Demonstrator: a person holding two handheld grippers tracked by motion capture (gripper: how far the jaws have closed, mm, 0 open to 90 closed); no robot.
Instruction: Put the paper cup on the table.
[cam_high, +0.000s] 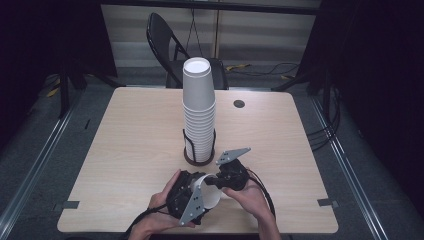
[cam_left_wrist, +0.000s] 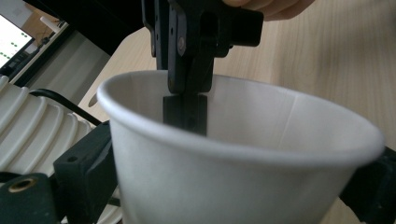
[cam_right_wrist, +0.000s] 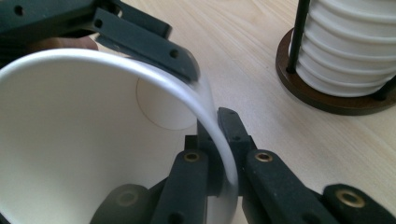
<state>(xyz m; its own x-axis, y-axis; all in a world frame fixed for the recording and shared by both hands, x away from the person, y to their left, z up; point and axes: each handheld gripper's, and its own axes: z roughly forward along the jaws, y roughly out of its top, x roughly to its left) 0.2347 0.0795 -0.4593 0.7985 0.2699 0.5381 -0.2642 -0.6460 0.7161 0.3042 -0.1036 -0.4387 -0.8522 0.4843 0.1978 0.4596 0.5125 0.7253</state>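
The white paper cup (cam_high: 209, 192) lies tilted on its side, just above the table (cam_high: 130, 150), near its front edge. Its open mouth faces right, and it is empty.

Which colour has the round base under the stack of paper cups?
Dark brown, seen best in the right gripper view: the round base under the stack of paper cups.
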